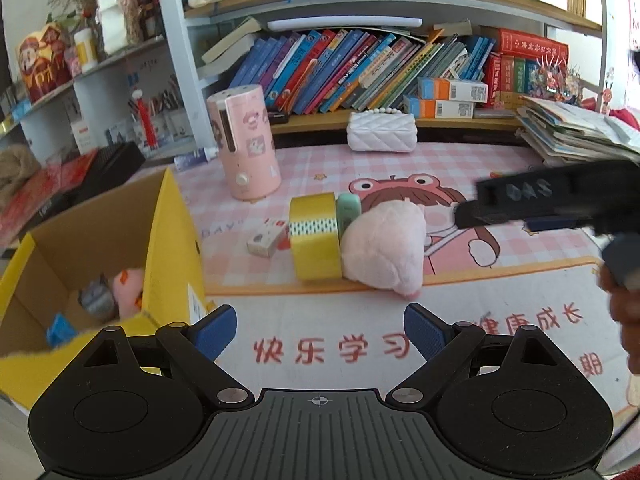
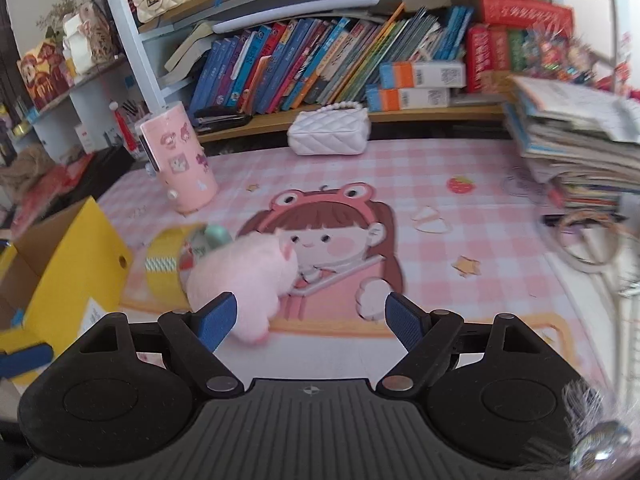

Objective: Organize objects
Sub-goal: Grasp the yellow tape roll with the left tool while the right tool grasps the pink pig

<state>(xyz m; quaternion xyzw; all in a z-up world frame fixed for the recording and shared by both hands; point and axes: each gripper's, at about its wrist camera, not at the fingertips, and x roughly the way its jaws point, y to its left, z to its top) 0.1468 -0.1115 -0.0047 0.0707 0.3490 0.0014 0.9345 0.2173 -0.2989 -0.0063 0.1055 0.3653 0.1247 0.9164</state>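
Note:
A pink plush toy (image 1: 384, 248) (image 2: 244, 276) lies on the pink cartoon desk mat (image 1: 460, 296), leaning against a yellow tape roll (image 1: 314, 236) (image 2: 166, 264) with a mint-green object (image 1: 348, 210) beside it. A small white and red box (image 1: 266, 238) lies left of the roll. An open yellow cardboard box (image 1: 172, 248) (image 2: 72, 264) at the left holds a few small items. My left gripper (image 1: 319, 332) hovers open and empty in front of the plush. My right gripper (image 2: 310, 320) is open and empty, its left finger close to the plush; in the left wrist view it appears blurred at the right edge (image 1: 540, 204).
A pink cylindrical appliance (image 1: 246, 144) (image 2: 180, 160) stands behind the box. A white quilted purse (image 1: 382, 132) (image 2: 330, 134) lies by the bookshelf (image 1: 400, 120). A stack of books and papers (image 2: 576, 144) fills the right side. A person's hand (image 1: 624, 308) shows at the right edge.

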